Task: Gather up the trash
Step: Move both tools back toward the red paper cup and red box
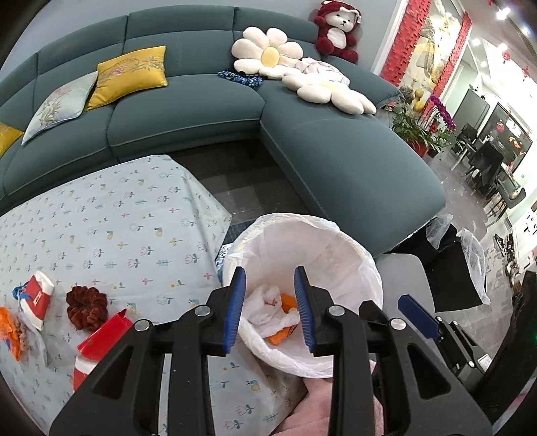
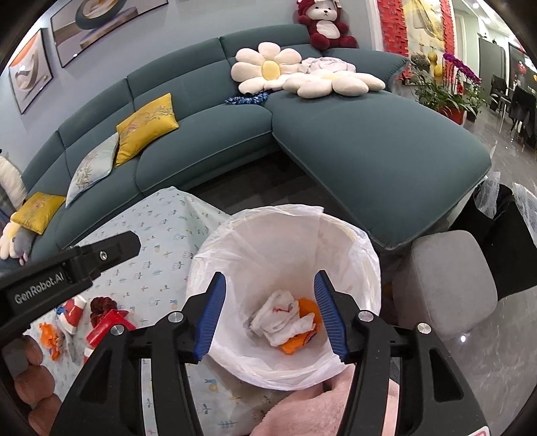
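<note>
A bin lined with a white bag [image 1: 362, 268] [image 2: 335, 234] stands beside the table; crumpled white tissue [image 2: 282, 318] [image 1: 268, 308] and orange wrappers [image 2: 302, 338] lie at its bottom. My left gripper [image 1: 270, 305] is open and empty above the bin's left side. My right gripper [image 2: 268, 308] is open and empty right over the bin. On the floral tablecloth [image 1: 117, 218] remain red paper cups [image 1: 37, 298], a red carton [image 1: 100, 338] [image 2: 107, 327], a dark red scrunchie [image 1: 87, 307] and orange scraps [image 1: 10, 328] [image 2: 50, 335].
A teal sectional sofa [image 1: 335, 154] with yellow cushions [image 1: 131, 75], flower pillows [image 1: 268, 55] and a plush bear [image 1: 337, 30] stands behind. A grey stool [image 2: 446, 281] sits right of the bin. Potted plants [image 2: 443, 90] stand far right.
</note>
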A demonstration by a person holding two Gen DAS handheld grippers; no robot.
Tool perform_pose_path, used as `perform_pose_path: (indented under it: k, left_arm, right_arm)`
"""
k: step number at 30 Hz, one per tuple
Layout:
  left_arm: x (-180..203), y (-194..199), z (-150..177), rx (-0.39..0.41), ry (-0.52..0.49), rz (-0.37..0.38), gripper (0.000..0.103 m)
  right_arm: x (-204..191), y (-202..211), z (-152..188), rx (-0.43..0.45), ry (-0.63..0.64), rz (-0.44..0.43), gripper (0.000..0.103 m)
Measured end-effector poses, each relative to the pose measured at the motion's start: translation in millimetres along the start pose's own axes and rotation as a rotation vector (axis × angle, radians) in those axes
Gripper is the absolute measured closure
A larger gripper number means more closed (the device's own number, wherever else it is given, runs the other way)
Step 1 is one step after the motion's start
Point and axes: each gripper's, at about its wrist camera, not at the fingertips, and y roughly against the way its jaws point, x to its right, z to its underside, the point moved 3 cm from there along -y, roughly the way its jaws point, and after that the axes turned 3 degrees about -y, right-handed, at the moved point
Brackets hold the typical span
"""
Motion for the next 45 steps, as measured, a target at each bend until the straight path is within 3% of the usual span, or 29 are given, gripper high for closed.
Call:
perform_pose_path:
  k: [3,5,10,17,25,34,45]
  left_arm:
    - [-9.5,5.4,3.3,-0.001,0.015,-0.011,0.072]
    - [-16.8,8.9,6.1,-0.003,0.032,-0.018,0.066]
    - [-36.5,17.6,14.7,0.003,0.066,-0.046,0.064]
    - [-65.6,29.4,30.6,0.008,0.105,-0.095,0.048]
    - [-97.3,38.6,48.1,-0.003,0.143,-0.136,0.044]
    - [-126.2,50.8,65.0,-0.004,0.171,-0.18,0.031]
    - [-168.1,46.4,105.4,-0.073,0.182,-0.236,0.016]
  right_arm:
    - [-9.0,2.6,0.7,0.003,0.015,-0.008,0.049]
    - [-14.8,3.9,2.3,0.001,0.025,-0.013,0.049]
    - [-35.7,7.3,8.7,-0.004,0.058,-0.033,0.048]
    - [-59.5,11.4,16.4,-0.012,0.101,-0.054,0.047]
    - [-84.4,14.2,26.0,-0.022,0.143,-0.072,0.043]
    - [-114.0,13.8,36.5,-0.039,0.193,-0.095,0.043]
    - [-143.8,2.2,53.5,-0.076,0.238,-0.116,0.041]
